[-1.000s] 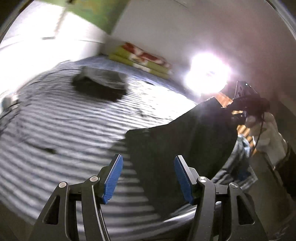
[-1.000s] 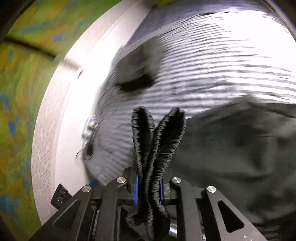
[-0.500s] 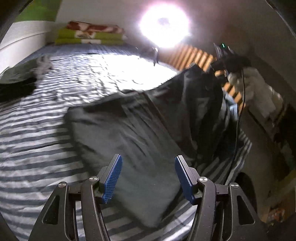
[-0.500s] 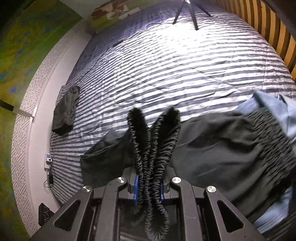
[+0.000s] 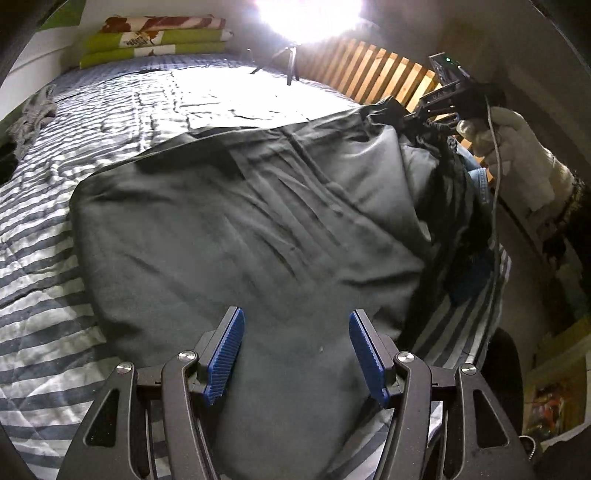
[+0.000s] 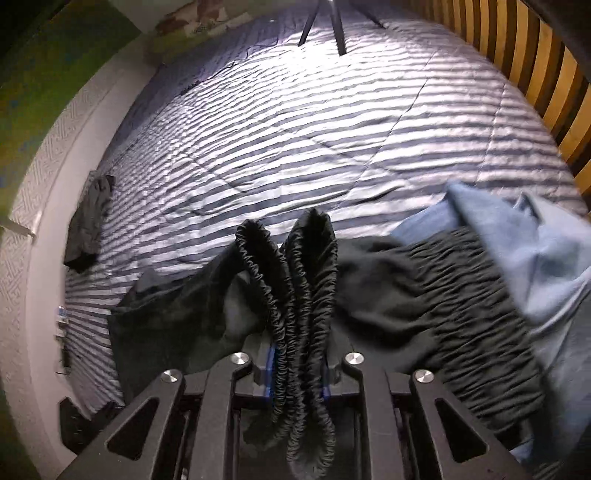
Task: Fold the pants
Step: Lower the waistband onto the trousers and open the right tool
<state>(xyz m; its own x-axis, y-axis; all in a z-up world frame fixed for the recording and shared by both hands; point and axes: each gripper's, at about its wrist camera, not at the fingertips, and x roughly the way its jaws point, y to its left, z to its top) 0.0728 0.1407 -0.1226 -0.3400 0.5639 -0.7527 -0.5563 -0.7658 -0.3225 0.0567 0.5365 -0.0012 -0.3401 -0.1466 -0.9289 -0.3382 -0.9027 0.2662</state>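
Dark grey pants (image 5: 236, 229) lie spread on the striped bed, legs toward the left wrist camera. My left gripper (image 5: 297, 350) hovers open just above the leg end, blue pads (image 5: 226, 349) apart and holding nothing. At the upper right of that view my right gripper (image 5: 424, 116) lifts the waist end, held by a gloved hand (image 5: 517, 147). In the right wrist view the right gripper (image 6: 298, 354) is shut on the bunched elastic waistband (image 6: 291, 280), which sticks up in two loops. The rest of the pants (image 6: 424, 306) trails right and left below it.
The striped duvet (image 6: 314, 122) covers a wide bed. A blue garment (image 6: 517, 236) lies under the waist end, another dark garment (image 6: 88, 221) at the bed's left edge. Tripod legs (image 6: 332, 26) stand at the far end before a wooden slatted headboard (image 5: 376, 74). Folded blankets (image 5: 155, 40) are stacked far left.
The pants have come down from hanging to lying spread on the bed. My left gripper swung round over the leg end, still open. The right keeps its hold on the waistband, now lower.
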